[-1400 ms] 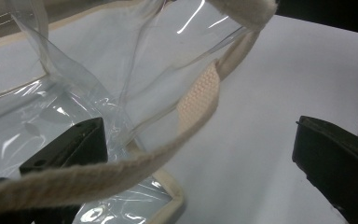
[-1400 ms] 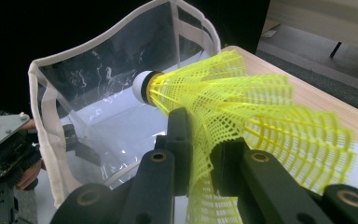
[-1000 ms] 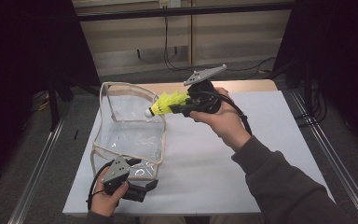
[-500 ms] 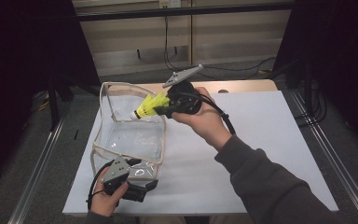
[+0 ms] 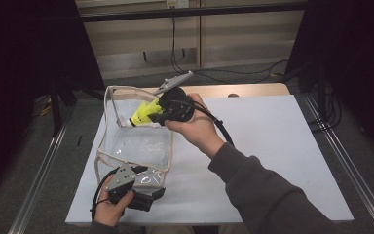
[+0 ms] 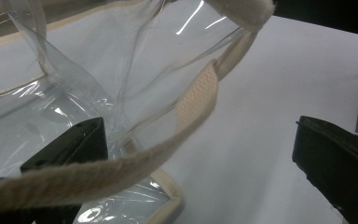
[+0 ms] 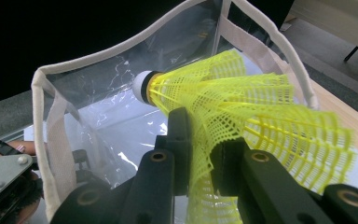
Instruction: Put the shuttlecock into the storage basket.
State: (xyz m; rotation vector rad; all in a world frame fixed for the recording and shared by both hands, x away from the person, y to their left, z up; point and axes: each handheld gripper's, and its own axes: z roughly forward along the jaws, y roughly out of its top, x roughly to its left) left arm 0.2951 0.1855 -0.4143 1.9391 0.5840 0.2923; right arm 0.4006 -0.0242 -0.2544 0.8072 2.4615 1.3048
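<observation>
A clear plastic bag (image 5: 108, 105) with beige trim stands open on the left part of the white mat (image 5: 272, 146). My right gripper (image 5: 157, 113) is shut on the mesh skirt of a yellow shuttlecock (image 5: 143, 114), held over the bag's far right rim with its white cork pointing left. Up close, the shuttlecock (image 7: 242, 93) is pinched between the right gripper (image 7: 200, 135) jaws, and the bag's mouth (image 7: 51, 74) lies just beyond. My left gripper (image 5: 146, 197) rests at the bag's near corner. That left gripper (image 6: 200, 154) stands open, with the bag's beige strap (image 6: 196, 100) crossing between its jaws.
The mat lies on a wooden table whose far edge (image 5: 253, 89) shows behind it. Metal rails (image 5: 44, 161) run along both sides of the table. Cables (image 5: 175, 53) hang down at the back. Bare mat stretches to the right of the bag.
My right gripper has carried the shuttlecock left, from beside the bag to over its opening. The left hand and the bag have stayed put.
</observation>
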